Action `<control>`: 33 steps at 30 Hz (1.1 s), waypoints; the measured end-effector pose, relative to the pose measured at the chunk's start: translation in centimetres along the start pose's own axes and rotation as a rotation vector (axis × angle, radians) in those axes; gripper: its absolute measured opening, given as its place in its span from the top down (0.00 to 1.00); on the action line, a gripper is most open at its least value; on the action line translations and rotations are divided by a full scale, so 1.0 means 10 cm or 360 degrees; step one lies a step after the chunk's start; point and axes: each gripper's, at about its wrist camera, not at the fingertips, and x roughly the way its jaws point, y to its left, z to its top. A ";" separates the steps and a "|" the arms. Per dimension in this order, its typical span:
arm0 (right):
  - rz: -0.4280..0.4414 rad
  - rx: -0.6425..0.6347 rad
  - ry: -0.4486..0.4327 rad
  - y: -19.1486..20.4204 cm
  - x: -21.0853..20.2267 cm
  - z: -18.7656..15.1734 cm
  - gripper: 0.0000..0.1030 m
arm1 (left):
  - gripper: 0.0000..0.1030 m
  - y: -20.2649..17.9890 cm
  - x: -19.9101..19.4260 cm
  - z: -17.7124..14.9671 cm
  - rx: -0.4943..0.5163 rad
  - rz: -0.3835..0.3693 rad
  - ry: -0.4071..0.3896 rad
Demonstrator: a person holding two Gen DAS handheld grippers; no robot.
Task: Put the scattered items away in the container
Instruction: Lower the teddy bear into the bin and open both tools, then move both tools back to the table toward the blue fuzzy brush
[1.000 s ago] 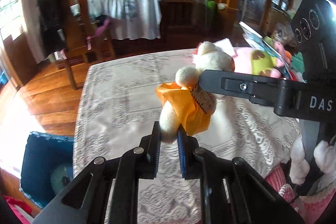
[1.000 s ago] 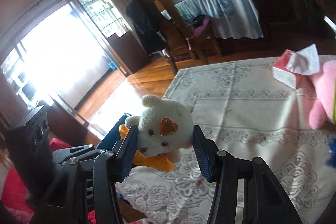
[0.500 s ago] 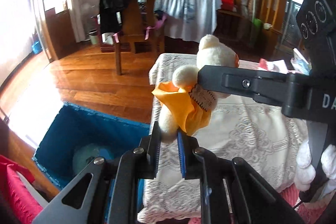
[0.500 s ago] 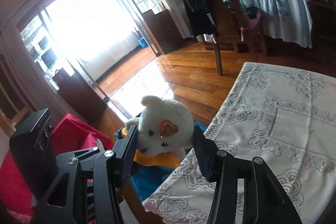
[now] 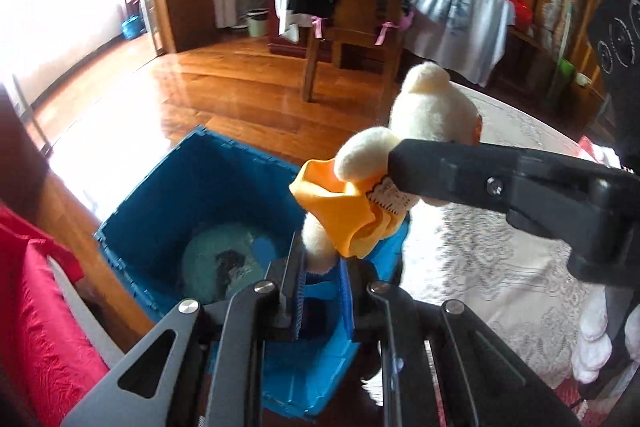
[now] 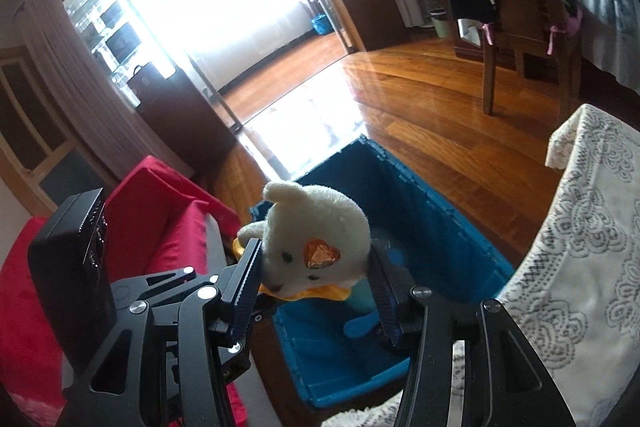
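Bear (image 6: pixel 320 227) held by both grippers, mid-frame in both views, above the open blue bin (image 5: pixel 208 195) on the wood floor. Left gripper (image 5: pixel 320 279) clenched on bear's leg, low centre of left view. Right gripper (image 6: pixel 316 291) grasps the head, pads pressing each side. Orange cloth (image 5: pixel 340 207) round bear's body. Lace tablecloth (image 6: pixel 580 247) at right edge; red fabric (image 6: pixel 160 227) lower left.

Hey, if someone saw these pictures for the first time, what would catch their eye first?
Most likely the white teddy bear in its orange scarf, held in mid-air by both grippers: the right gripper clamps its head, the left gripper pinches a leg. Right below it sits an open blue bin on the glossy wooden floor, beside the lace-covered table.
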 end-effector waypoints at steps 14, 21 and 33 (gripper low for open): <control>-0.0150 -0.0048 0.0017 0.09 0.34 0.13 0.16 | 0.78 0.90 0.47 -0.13 -0.0302 0.0232 0.0164; -0.0249 -0.0034 -0.0082 0.09 -0.01 0.10 0.05 | 0.09 0.73 0.37 -0.05 -0.0247 0.0223 0.0101; -0.0545 0.0136 -0.0240 -0.35 -0.99 -0.04 0.00 | 0.09 -0.28 0.13 0.23 -0.0009 0.0058 0.0040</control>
